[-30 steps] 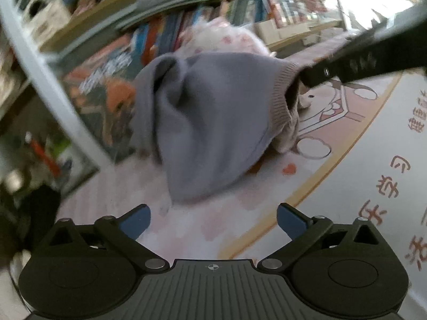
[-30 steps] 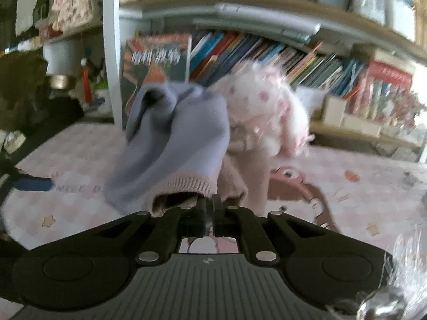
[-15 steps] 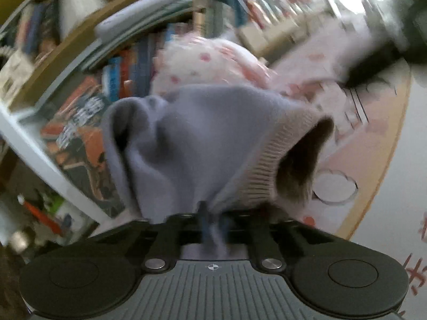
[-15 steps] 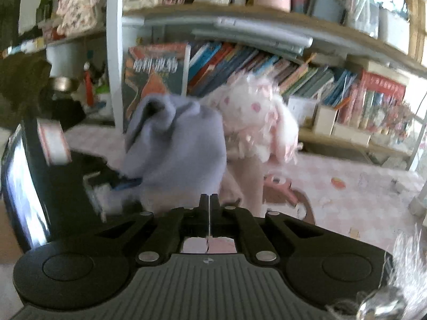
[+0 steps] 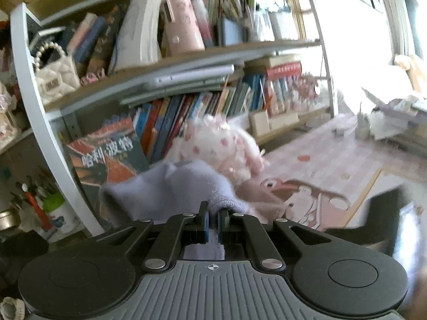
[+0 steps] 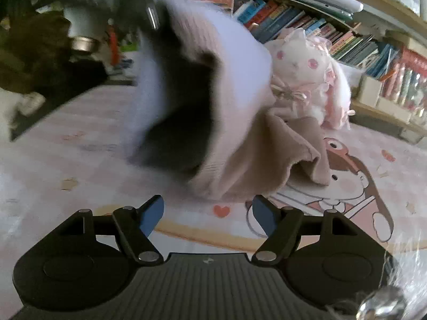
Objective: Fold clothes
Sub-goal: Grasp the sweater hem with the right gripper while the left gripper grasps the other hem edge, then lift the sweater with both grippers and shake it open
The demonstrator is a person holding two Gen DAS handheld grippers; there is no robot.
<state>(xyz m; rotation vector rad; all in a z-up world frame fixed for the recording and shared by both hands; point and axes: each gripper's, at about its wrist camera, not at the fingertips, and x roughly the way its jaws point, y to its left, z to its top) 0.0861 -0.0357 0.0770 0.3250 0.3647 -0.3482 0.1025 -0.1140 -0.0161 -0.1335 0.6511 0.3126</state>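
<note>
A lilac knitted garment point(image 5: 170, 186) with a beige ribbed hem hangs lifted off the pink mat. My left gripper point(image 5: 212, 224) is shut on its fabric, which bunches just beyond the fingertips. In the right wrist view the same lilac garment point(image 6: 218, 61) is blurred and gapes open, its dark inside facing me. A beige cloth point(image 6: 291, 144) lies beneath it on the mat. My right gripper point(image 6: 208, 210) stands open just in front of the hem, nothing between its blue pads.
A pink-and-white plush rabbit point(image 6: 301, 61) sits behind the clothes, against a bookshelf point(image 5: 202, 112) full of books. The pink cartoon mat point(image 6: 80, 138) covers the surface. The other gripper's dark body point(image 5: 387, 216) shows at right in the left wrist view.
My right gripper has let go of the garment's hem and opened. My left gripper, open a second ago, closed on the garment and has lifted it.
</note>
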